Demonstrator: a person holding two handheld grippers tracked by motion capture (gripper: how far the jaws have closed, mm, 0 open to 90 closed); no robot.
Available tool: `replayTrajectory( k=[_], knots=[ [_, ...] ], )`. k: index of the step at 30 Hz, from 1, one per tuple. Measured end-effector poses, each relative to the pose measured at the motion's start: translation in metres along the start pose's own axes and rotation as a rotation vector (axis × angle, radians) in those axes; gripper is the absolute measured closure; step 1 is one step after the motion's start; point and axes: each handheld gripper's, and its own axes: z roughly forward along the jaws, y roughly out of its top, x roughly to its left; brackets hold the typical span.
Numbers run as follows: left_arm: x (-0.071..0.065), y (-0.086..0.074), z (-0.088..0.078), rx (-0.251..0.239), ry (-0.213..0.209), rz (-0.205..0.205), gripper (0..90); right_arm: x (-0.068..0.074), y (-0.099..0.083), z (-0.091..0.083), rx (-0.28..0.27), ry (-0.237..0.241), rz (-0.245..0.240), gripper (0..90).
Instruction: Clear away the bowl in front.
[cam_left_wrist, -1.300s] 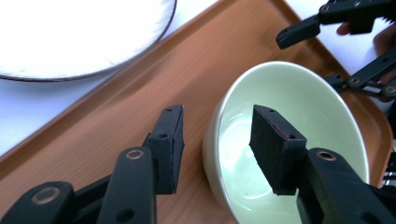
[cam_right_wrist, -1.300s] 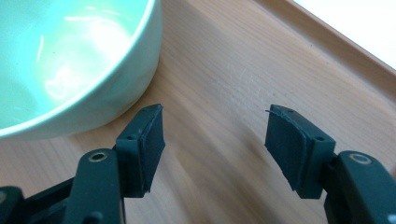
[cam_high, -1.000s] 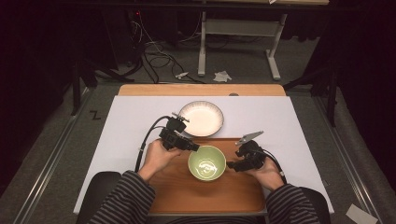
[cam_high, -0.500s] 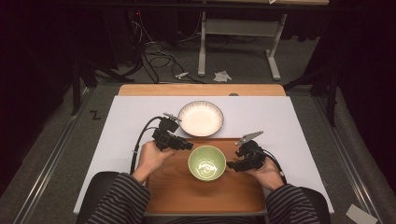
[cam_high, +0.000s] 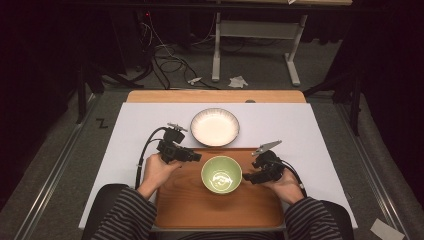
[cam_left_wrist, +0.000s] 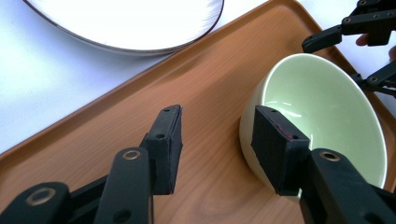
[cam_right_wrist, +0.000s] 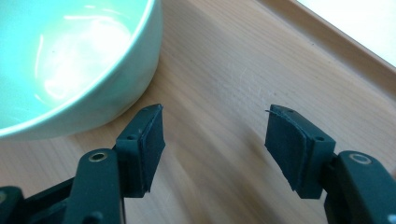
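Both sleeves (cam_high: 127, 212) are striped in dark and pale bands, reaching down to the wrists; the person's lap below is dark. The left gripper (cam_left_wrist: 217, 140) is black, with two flat rectangular pads (cam_left_wrist: 169, 140) on jointed metal links; round silver rivets (cam_left_wrist: 131, 154) mark the joints; one pad edge carries a faint reddish smear. A black cable (cam_high: 145, 150) loops from its back. The right gripper (cam_right_wrist: 215, 140) is built alike, black, with dull pads and ringed rivets (cam_right_wrist: 98, 156); a grey three-cornered plate (cam_high: 266, 147) sits on top; its own black cable (cam_high: 295, 172) trails behind.
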Motion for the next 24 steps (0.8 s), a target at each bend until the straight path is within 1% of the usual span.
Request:
replayTrajectory(
  k=[3,7,11,15,24],
  knots=[
    [0.002,-0.001,0.0,-0.009,0.006,-0.001,53.0,0.0,0.0,0.0,-0.001,-0.001,-0.001,38.8],
    [0.005,-0.002,0.001,-0.008,0.015,0.002,52.5,0.0,0.0,0.0,-0.001,0.001,-0.002,38.8],
    [0.008,-0.004,0.003,-0.015,0.032,0.009,52.2,0.0,0.0,0.0,0.0,-0.001,0.001,38.8],
    [0.01,-0.004,0.004,-0.022,0.045,0.007,52.1,0.0,0.0,0.0,0.002,-0.001,0.002,38.8],
    [0.017,-0.01,0.011,-0.025,0.075,0.014,51.6,0.0,0.0,0.0,-0.001,0.002,-0.007,38.8]
  ],
)
